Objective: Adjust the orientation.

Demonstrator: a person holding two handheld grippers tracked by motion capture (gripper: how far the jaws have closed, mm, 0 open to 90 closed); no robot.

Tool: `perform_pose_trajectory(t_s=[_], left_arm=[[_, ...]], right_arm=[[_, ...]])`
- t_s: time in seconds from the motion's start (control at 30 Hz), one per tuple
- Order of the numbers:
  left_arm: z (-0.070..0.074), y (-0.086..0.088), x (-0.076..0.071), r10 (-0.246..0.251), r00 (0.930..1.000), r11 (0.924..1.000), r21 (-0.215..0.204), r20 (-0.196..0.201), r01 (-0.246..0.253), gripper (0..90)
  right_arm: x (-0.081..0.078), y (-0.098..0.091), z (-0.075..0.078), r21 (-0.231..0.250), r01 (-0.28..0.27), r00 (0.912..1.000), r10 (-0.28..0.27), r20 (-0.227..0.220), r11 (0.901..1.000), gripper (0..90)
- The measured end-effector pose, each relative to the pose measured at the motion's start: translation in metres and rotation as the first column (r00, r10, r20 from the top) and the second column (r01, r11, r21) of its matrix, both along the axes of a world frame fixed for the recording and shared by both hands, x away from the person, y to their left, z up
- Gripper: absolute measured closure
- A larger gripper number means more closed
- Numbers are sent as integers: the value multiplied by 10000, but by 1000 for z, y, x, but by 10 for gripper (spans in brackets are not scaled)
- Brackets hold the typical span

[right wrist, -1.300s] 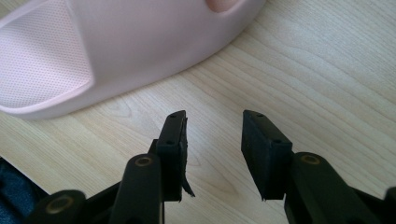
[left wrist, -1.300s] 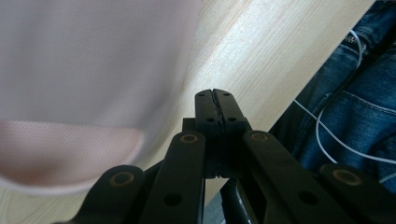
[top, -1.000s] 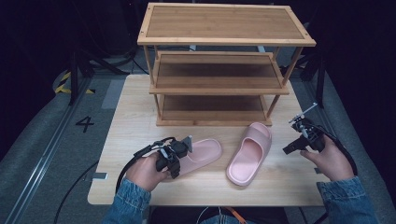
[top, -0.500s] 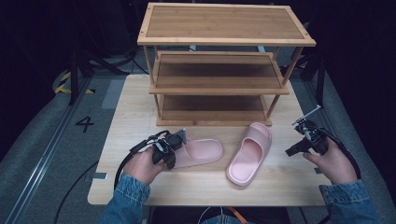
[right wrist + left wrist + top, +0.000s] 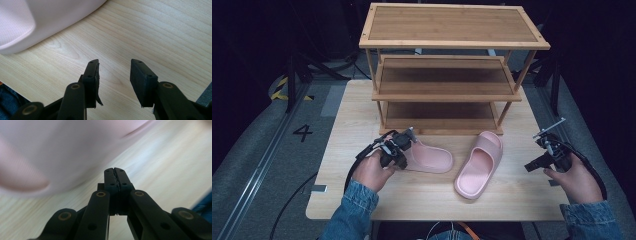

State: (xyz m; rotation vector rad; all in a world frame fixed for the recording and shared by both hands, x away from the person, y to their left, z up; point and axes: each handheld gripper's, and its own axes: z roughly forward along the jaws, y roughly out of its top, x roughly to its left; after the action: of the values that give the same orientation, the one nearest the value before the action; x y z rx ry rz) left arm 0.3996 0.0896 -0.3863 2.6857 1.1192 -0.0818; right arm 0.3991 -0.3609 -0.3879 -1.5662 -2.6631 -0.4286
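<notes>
Two pink slippers lie on the wooden table in front of a bamboo shoe rack (image 5: 447, 85). The left slipper (image 5: 432, 157) lies flat, toe to the right. My left gripper (image 5: 408, 144) is at its left end, jaws pressed together with nothing visible between them. In the left gripper view the shut left gripper (image 5: 115, 170) points at the table, with the left slipper (image 5: 62, 150) a blur just beyond. The right slipper (image 5: 479, 165) lies at an angle. My right gripper (image 5: 532, 165) is to its right, open. In the right gripper view the right gripper (image 5: 114, 62) hovers over bare wood, apart from the right slipper (image 5: 37, 20).
The shoe rack has three shelves and stands at the back of the table (image 5: 357, 200); its lowest shelf (image 5: 439, 117) is just behind the slippers. Cables trail from both grippers. The table's right edge is close to my right hand (image 5: 577, 182).
My left hand has moved a little away from me, toward the rack, beside the left slipper. My right hand has drifted to the right, away from the right slipper. Neither gripper's jaws changed.
</notes>
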Motion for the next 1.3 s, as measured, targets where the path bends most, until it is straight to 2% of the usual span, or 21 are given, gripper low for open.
perform_pose_trajectory(t_s=[0.03, 0.07, 0.13, 0.23, 0.27, 0.4, 0.5, 0.53, 0.57, 0.67, 0.77, 0.83, 0.87, 0.9, 1.03, 1.17, 1.27, 1.3], left_arm=[[5, -6, -2, -260, 9995, 9996, -134, 178, 262, 892], [9, -15, -3, -477, 9971, 9986, -206, 596, 490, 892], [9, -31, -1, -592, 9946, 9982, -29, 853, 596, 894], [-1, -47, 9, -792, 9944, 9962, 406, 695, 765, 894], [-6, -52, 13, -672, 9952, 9962, 595, 717, 630, 894], [-16, -57, 23, -484, 9968, 9963, 747, 636, 437, 894], [-22, -58, 26, -313, 9983, 9927, 1177, 484, 254, 894], [-22, -58, 26, -402, 9983, 9911, 1284, 434, 344, 894], [-22, -56, 25, -330, 9987, 9925, 1186, 397, 281, 894], [-20, -49, 23, -192, 9993, 9911, 1325, 310, 150, 894], [-19, -43, 22, -155, 9993, 9911, 1325, 347, 108, 893], [-20, -35, 20, 162, 9992, 9908, 1337, 359, -208, 893], [-20, -24, 19, 341, 9991, 9890, 1432, 234, -371, 894], [-20, -24, 19, 341, 9991, 9890, 1432, 234, -371, 894], [-21, -3, 13, 1039, 9945, 9848, 1388, 111, -1044, 893], [-21, 17, 11, 1372, 9905, 9803, 1421, 86, -1370, 893], [-22, 28, 11, 1725, 9850, 9746, 1434, 76, -1718, 888], [-21, 31, 12, 1691, 9856, 9755, 1421, 34, -1679, 871]], right_arm=[[0, 0, 0, -30, -2, 10000, 2, 8, 10000, 596], [0, 0, 0, -24, 14, 10000, -14, 7, 10000, 596], [0, 1, -2, -28, 4, 10000, -4, -27, 10000, 597], [-1, 3, -5, -116, -47, 9999, 46, -108, 9999, 598], [-2, 3, -5, -110, -85, 9999, 84, -106, 9999, 598], [-5, 1, -6, -59, -19, 9999, 18, -105, 10000, 598], [-7, -1, -9, -131, 91, 9998, -93, -192, 9999, 597], [-7, -1, -9, -151, 82, 9997, -85, -221, 9999, 596], [-7, 0, -10, -170, 78, 9997, -82, -234, 9998, 597], [-7, 1, -9, -152, -14, 9998, 11, -214, 9999, 596], [-5, 1, -10, -168, -29, 9998, 25, -211, 9999, 594], [-3, 4, -10, -197, -52, 9997, 48, -225, 9998, 592], [0, 9, -9, -230, -254, 9995, 249, -205, 9994, 591], [0, 9, -9, -230, -254, 9995, 249, -205, 9994, 591], [6, 20, -5, -204, -588, 9982, 585, -158, 9981, 589], [13, 29, -7, -237, -876, 9961, 874, -128, 9959, 585], [16, 36, -8, -255, -1069, 9942, 1064, -175, 9939, 585], [16, 37, -8, -279, -1120, 9936, 1115, -187, 9933, 585]])
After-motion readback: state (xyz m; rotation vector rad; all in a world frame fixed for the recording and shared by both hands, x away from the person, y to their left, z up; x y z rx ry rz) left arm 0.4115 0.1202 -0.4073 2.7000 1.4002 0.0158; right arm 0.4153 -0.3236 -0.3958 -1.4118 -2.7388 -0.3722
